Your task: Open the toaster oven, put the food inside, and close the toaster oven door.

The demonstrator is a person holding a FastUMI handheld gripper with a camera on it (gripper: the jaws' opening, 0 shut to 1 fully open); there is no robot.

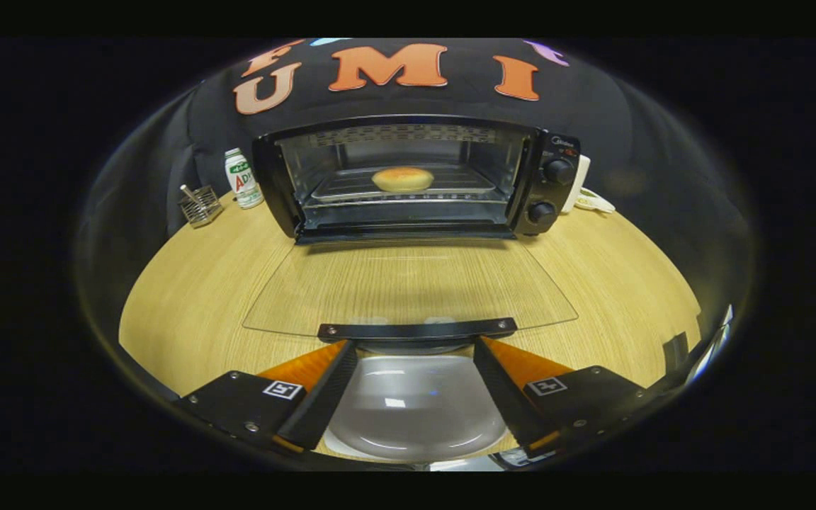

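Bun (402,178) is sitting on the rack inside the toaster oven (415,177); the glass door (408,287) is lying fully open, flat over the table (188,304). Gripper (415,345) is spread wide and holding nothing, fingers flanking the door handle (416,330). To close: get under the handle and lift evenly through the hinge arc. Whether the fingertips are touching the handle is unclear. The white plate (415,411) beneath is partly covered.
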